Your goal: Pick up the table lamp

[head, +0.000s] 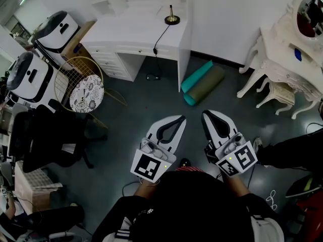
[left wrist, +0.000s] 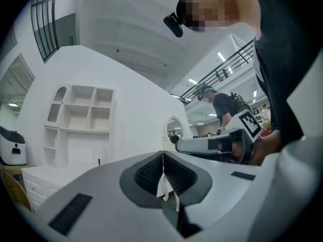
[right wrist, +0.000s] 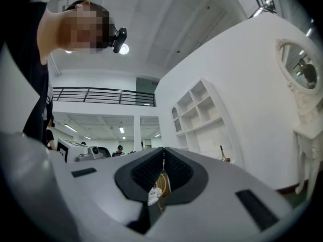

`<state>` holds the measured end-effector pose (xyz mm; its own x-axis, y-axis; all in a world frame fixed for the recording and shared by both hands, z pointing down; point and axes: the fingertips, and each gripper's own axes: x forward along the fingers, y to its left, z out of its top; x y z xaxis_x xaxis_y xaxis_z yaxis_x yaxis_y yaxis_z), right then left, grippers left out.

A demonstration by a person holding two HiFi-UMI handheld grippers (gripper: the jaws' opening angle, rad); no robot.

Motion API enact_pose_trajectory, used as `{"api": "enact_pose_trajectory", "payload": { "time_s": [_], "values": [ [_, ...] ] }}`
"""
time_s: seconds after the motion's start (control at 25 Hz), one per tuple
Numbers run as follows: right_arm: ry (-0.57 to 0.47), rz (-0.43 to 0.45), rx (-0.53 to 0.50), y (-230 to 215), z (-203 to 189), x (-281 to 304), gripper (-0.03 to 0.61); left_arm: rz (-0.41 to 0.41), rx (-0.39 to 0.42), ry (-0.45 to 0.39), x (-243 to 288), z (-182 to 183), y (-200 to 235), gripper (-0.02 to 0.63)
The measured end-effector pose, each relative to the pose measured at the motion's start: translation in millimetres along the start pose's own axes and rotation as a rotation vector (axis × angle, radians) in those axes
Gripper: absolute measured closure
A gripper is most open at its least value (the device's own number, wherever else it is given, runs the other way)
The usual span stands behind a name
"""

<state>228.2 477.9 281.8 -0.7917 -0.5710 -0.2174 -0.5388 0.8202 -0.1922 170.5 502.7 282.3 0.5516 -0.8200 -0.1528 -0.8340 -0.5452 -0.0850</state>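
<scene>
With fingers pressed together and empty on my left gripper (head: 178, 120) and right gripper (head: 207, 115), the table lamp (head: 172, 18) stands well ahead on the white tabletop (head: 126, 34), likely bottom-heavy, so I'd pinch its thin, stiff stem.

"How do the right gripper's (right wrist: 163, 151) jaws stand?"

"Pressed together. The ribbed pads (right wrist: 148, 168) meet and nothing is caught between them."

"And past them?"

"A white shelf unit (right wrist: 202, 116) against the wall, with the table lamp (right wrist: 221, 154) below it, its slim brass stem upright. At far right is an ornate white mirror (right wrist: 302, 69). To the left is a railed balcony (right wrist: 101, 96), with people (right wrist: 119, 149) small beneath it."
</scene>
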Motion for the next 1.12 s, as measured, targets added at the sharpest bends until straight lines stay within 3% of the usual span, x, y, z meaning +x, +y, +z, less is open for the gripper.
{"api": "enact_pose_trajectory", "payload": {
  "time_s": [0.44,0.76,1.12],
  "values": [
    [0.013,-0.015,0.029,-27.9,-12.0,0.2,0.561,0.004,0.000,0.053,18.7,-19.9,8.6,0.601],
    [0.034,-0.008,0.017,-41.9,-17.5,27.2,0.561,0.023,0.006,0.038,30.8,-18.1,38.2,0.601],
    [0.021,-0.072,-0.008,-72.5,-20.7,58.4,0.561,-0.041,-0.024,0.025,65.1,-30.0,77.1,0.601]
  ]
}}
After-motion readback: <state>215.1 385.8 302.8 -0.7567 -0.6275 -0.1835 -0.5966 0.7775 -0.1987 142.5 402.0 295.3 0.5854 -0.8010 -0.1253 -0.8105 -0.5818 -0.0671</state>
